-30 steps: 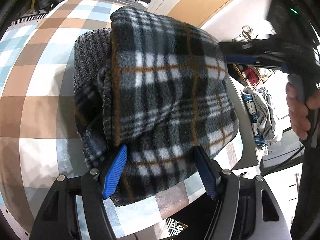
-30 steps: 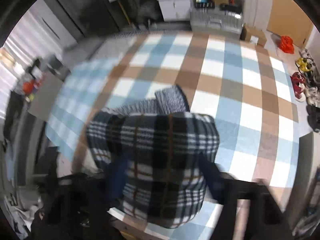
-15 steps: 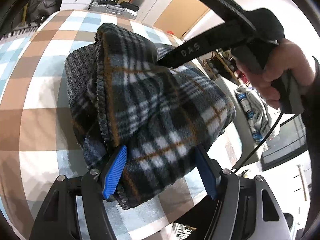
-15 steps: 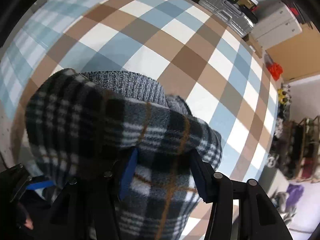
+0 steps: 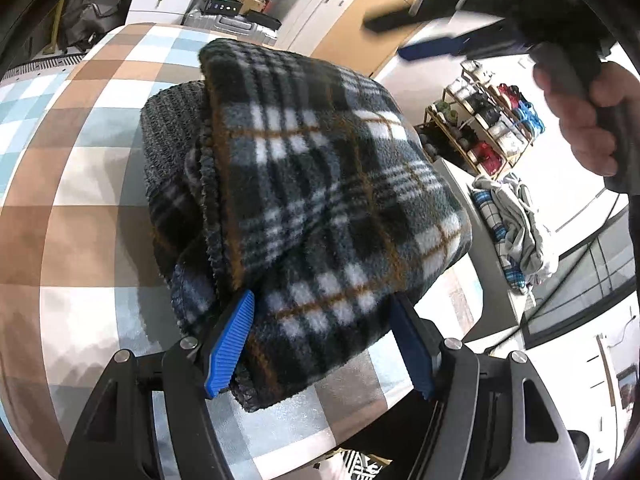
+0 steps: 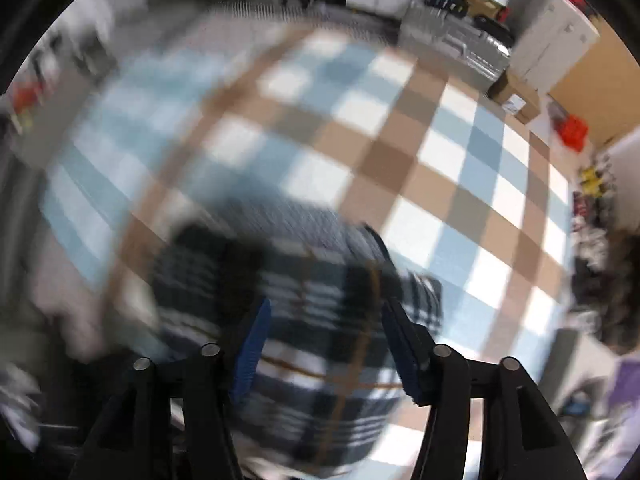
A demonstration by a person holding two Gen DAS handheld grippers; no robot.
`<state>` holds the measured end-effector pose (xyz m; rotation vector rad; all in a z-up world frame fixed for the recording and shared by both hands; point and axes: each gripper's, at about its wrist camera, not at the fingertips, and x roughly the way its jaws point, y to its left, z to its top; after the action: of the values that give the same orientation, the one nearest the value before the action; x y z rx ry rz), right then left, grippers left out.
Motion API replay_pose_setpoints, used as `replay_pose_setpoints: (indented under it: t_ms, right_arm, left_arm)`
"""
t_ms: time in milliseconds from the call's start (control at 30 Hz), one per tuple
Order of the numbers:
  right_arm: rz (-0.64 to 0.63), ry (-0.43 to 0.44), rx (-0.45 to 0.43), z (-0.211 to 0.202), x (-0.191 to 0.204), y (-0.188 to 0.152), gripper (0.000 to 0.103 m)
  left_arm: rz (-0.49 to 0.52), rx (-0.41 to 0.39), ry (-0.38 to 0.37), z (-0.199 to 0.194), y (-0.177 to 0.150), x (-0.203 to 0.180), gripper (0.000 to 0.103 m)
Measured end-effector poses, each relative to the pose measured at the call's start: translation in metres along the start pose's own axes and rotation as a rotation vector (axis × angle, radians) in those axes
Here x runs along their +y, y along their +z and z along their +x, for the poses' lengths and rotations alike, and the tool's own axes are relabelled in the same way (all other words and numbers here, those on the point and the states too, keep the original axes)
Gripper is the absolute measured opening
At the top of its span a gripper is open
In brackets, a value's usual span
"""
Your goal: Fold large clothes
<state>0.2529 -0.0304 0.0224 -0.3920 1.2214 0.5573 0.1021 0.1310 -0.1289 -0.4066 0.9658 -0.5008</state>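
We pin fleece (image 5: pixel 320 200) w/ left gripper (image 5: pixel 320 344), jaws clamped, steadying fold; right gripper (image 6: pixel 324 352) jaws just opened, empty.

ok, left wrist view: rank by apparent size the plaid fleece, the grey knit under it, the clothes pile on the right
1. plaid fleece, by far the largest
2. grey knit, mostly covered
3. clothes pile, smallest, but it lies farther from the camera, so its true size is unsure

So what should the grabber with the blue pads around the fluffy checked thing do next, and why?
Probably open and back off. The plaid fleece already sits folded into a bundle on the checked tablecloth, and the right gripper is lifted clear, its jaws just opened. Only the left gripper has the bundle's near edge between its pads.
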Motion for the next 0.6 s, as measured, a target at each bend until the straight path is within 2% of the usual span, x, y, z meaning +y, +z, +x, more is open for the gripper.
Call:
replay_pose_setpoints:
  t_ms: [67, 167, 233, 267, 300, 367, 433, 500, 600]
  right_arm:
    - [-0.058, 0.020, -0.034, -0.004, 0.022, 0.002, 0.070]
    - [-0.147, 0.012, 0.048, 0.028, 0.057, 0.004, 0.069]
    - [-0.200, -0.074, 0.123, 0.063, 0.074, 0.004, 0.056]
    - [-0.227, -0.123, 0.143, 0.076, 0.080, 0.003, 0.054]
    - [-0.249, -0.136, 0.140, 0.085, 0.085, 0.004, 0.054]
    - [-0.255, -0.114, 0.135, 0.094, 0.090, 0.007, 0.054]
    - [-0.274, -0.088, 0.132, 0.103, 0.092, 0.008, 0.054]
    - [-0.273, -0.063, 0.130, 0.110, 0.091, 0.009, 0.054]
    - [-0.271, -0.037, 0.110, 0.115, 0.090, 0.009, 0.054]
  left_arm:
    - [-0.018, -0.004, -0.009, -0.001, 0.000, 0.003, 0.064]
    - [-0.026, -0.011, -0.012, -0.002, -0.001, 0.006, 0.064]
    - [-0.027, -0.013, -0.010, -0.003, -0.003, 0.009, 0.064]
    - [-0.026, -0.016, -0.004, -0.003, -0.004, 0.010, 0.064]
    - [-0.027, -0.016, 0.001, -0.001, -0.004, 0.007, 0.064]
    - [-0.050, -0.017, 0.009, -0.002, -0.004, 0.012, 0.064]
    - [-0.107, 0.011, 0.043, 0.002, -0.005, 0.021, 0.079]
    - [-0.191, 0.039, -0.002, 0.005, -0.005, 0.034, 0.078]
    - [-0.192, 0.024, 0.001, 0.000, -0.003, 0.035, 0.079]
